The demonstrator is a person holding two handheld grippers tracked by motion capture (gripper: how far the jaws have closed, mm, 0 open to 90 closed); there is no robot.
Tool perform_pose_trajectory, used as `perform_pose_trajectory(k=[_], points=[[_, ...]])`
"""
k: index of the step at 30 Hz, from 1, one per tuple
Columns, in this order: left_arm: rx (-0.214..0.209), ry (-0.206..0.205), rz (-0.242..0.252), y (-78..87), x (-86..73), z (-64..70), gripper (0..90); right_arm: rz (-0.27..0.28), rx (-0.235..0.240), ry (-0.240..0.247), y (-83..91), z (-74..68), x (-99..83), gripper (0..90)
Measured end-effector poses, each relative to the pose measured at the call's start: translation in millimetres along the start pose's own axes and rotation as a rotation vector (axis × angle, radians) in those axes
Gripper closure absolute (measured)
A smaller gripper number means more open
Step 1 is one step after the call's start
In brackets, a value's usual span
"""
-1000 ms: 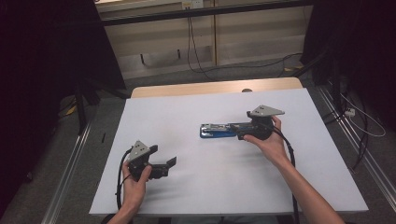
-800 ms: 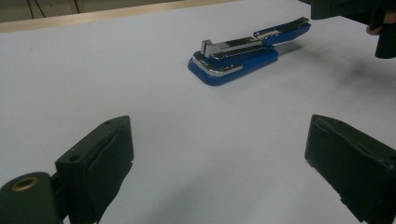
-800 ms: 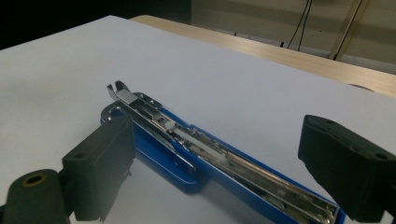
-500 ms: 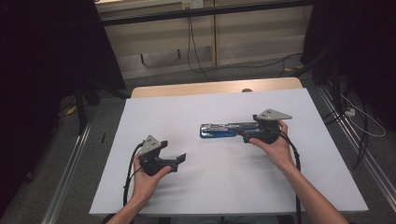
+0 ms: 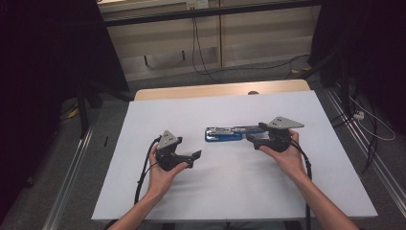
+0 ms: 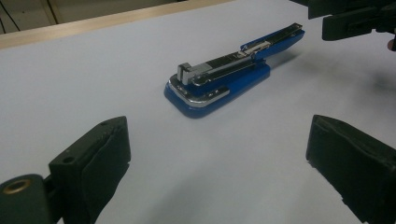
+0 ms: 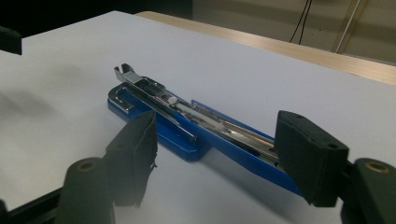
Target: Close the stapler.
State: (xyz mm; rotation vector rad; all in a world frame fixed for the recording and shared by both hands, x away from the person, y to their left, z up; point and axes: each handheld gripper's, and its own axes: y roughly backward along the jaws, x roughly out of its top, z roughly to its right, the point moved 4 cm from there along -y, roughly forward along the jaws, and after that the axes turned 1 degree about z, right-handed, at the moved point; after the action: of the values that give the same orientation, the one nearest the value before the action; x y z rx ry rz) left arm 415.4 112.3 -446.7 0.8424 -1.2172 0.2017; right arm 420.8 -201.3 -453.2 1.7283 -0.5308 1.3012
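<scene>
While both grippers' fingers stay spread, bare table (image 5: 225, 187) surrounds the stapler (image 5: 229, 133).

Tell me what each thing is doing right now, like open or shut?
Blue metal stapler: lying flat on the table, top swung open, the metal staple track showing.
Left gripper: open, off the stapler, nothing between its jaws.
Right gripper: open, jaws either side of the stapler's far arm, not clamped.
White table: flat, bearing the stapler.

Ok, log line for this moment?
stapler: open, flat on table | left gripper: open, apart | right gripper: open, astride stapler
</scene>
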Motion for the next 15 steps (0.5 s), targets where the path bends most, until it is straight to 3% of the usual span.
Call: perform_pose_trajectory(k=[11,15], points=[[-0.003,-0.007,-0.004,-23.1,12.5,0.7,5.8,0.013,0.013,-0.020,5.7,0.1,-1.9,48.0],[-0.004,-0.024,-0.017,-31.2,15.6,2.2,9.9,0.020,0.015,-0.025,7.8,0.4,-1.9,64.1]])
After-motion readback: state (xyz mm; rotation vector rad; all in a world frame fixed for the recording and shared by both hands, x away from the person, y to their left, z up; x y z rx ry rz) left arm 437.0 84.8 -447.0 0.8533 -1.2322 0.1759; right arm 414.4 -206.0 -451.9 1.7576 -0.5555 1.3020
